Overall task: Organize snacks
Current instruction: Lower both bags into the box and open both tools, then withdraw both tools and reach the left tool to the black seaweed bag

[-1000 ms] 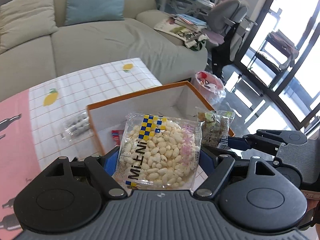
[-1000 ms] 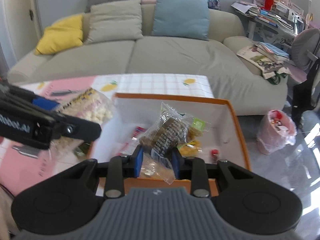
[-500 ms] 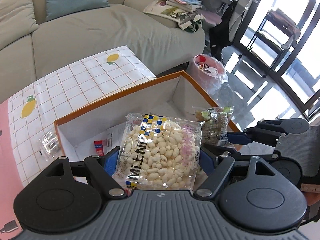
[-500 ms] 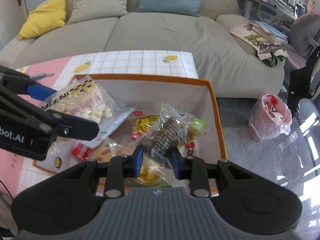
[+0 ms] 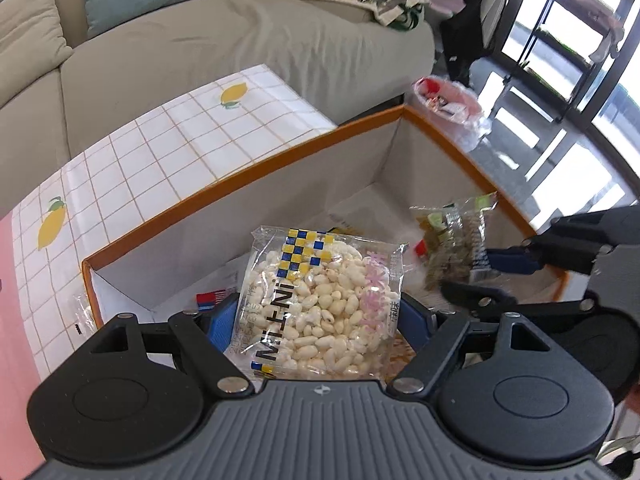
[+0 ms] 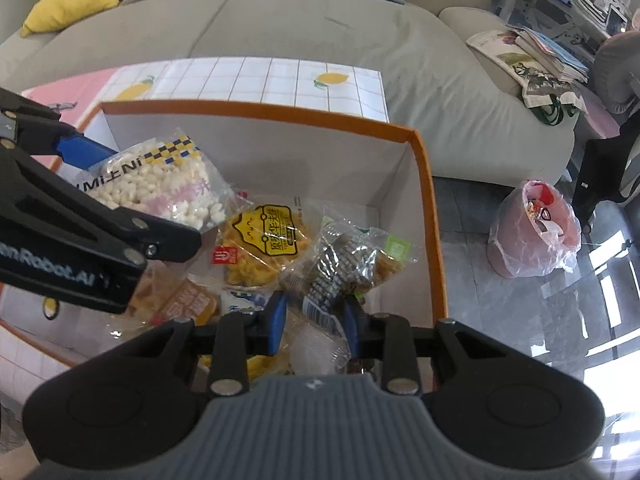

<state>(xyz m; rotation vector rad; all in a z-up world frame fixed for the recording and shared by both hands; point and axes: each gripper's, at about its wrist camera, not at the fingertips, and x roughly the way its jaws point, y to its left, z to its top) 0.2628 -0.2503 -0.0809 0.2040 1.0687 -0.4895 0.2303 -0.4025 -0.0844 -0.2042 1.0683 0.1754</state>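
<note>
Snack bags over the orange-rimmed box [image 6: 424,168]: puffed-rice bag [image 5: 320,304] clamped between the left gripper's [image 5: 318,320] wide-set jaws; dark snack packet [image 6: 340,268] pinched in the right gripper's [image 6: 316,312] narrow jaws. Below both, a yellow packet [image 6: 264,240] lies in the box on the tabletop [image 5: 168,152].

The puffed-rice bag [image 5: 320,304] reads "Mi上Ni". The left gripper [image 6: 120,204] carries "Robot.AI" on its side. Chinese lettering marks the yellow snack pack [image 6: 268,240], too small to read fully.
</note>
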